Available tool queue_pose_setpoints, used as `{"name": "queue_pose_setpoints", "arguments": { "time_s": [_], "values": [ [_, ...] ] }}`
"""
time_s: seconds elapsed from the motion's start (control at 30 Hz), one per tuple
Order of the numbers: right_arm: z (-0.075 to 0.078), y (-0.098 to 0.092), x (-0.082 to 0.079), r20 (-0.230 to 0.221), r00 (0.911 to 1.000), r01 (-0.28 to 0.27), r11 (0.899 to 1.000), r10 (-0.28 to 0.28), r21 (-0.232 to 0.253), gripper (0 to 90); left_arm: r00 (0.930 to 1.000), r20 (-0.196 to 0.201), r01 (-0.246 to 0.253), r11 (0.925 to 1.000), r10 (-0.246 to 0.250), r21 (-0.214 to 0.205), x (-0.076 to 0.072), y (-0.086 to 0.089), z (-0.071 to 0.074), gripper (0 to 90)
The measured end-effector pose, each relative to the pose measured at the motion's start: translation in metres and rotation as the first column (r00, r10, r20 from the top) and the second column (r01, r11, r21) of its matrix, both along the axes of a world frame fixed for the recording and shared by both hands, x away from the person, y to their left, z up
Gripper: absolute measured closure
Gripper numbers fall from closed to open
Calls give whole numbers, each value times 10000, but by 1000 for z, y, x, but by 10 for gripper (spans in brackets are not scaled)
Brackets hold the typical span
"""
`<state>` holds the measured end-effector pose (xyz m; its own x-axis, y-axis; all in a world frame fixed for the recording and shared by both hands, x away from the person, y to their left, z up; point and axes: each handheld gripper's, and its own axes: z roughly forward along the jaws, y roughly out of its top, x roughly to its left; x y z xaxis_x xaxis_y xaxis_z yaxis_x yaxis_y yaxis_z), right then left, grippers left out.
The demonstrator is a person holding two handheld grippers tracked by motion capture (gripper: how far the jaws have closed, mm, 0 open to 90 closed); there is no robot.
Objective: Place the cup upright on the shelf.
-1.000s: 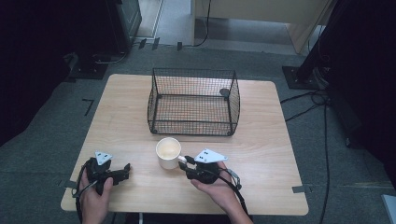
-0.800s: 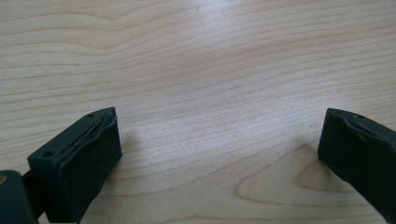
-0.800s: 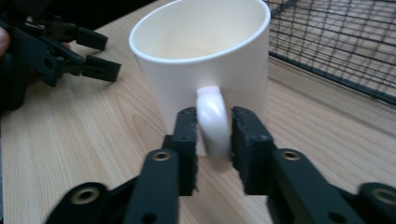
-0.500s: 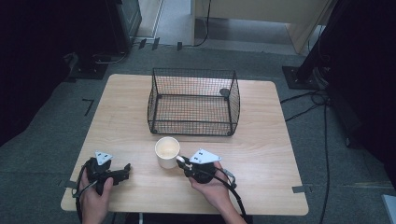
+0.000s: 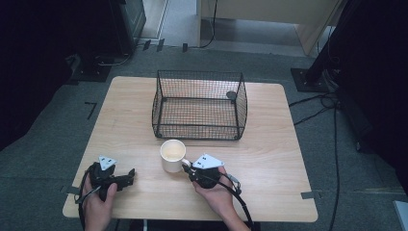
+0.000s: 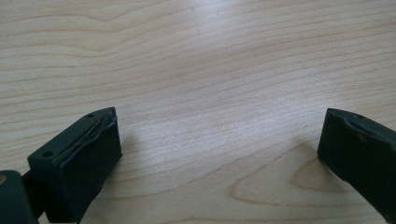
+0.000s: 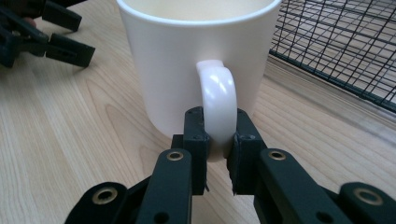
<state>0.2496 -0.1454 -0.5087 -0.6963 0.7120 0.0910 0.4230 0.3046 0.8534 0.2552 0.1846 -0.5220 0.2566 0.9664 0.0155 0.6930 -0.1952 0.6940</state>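
A white mug (image 5: 172, 155) stands upright on the wooden table (image 5: 269, 144), just in front of the wire basket. In the right gripper view the mug (image 7: 196, 60) looms close, its handle (image 7: 217, 105) facing me. My right gripper (image 7: 218, 140) has just been closing and is now shut on the lower part of that handle, one jaw on each side. In the high view the right gripper (image 5: 188, 167) sits against the mug's right side. My left gripper (image 5: 129, 175) rests near the table's front left, and its own view shows the left gripper (image 6: 219, 149) open over bare wood.
A black wire basket (image 5: 199, 105) stands at the table's middle back, with a small dark round thing (image 5: 231, 95) at its far right corner. Its mesh (image 7: 345, 42) lies right of the mug in the right gripper view. Cables trail off the front edge.
The right gripper has slid a little left up to the mug, and its jaws have come together on the handle. The left gripper and the mug have stayed put.
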Motion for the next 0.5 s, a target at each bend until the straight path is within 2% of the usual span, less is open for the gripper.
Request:
{"name": "queue_pose_setpoints", "arguments": {
  "time_s": [0.07, 0.2, 0.5],
  "values": [
    [1, 0, -1, 99, 9999, -51, 10000, 52, -39, 803, 10000, -2, 0, 10000, 0, -4, 0, 0, 0, 0],
    [5, -4, -2, -32, 10000, -53, 9998, 54, 215, 804, 10000, 1, 1, 10000, -1, -3, 0, 0, 0, 0],
    [11, -8, -6, 51, 9999, -101, 9995, 100, 307, 805, 10000, 0, 4, 10000, -4, -7, 0, 0, 0, 0]
  ]
}}
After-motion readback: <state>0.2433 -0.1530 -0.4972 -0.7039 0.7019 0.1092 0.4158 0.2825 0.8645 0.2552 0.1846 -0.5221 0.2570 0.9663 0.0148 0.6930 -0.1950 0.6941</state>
